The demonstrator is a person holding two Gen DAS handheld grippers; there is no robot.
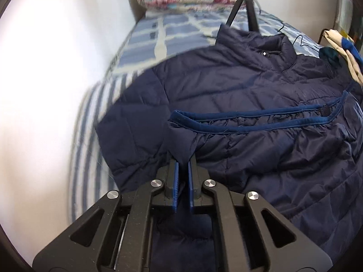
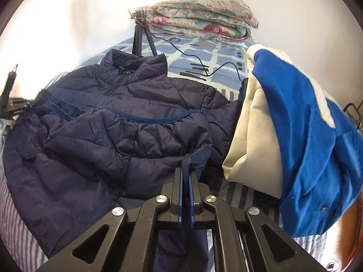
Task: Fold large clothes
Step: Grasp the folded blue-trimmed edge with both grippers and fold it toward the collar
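Now both grippers pinch the hem of a navy puffer jacket spread on a bed.

Largest is the bed (image 2: 217, 54) with its blue checked and striped cover; the navy puffer jacket (image 2: 127, 117) lies across it, collar toward the far end, lower part folded up. A folded floral quilt (image 2: 202, 18) sits at the head, a cream-and-blue garment (image 2: 299, 136) beside the jacket, a black tripod (image 2: 138, 36) behind the collar. Left gripper (image 1: 183, 161) and right gripper (image 2: 185, 172) each have fingers pressed together on jacket fabric.
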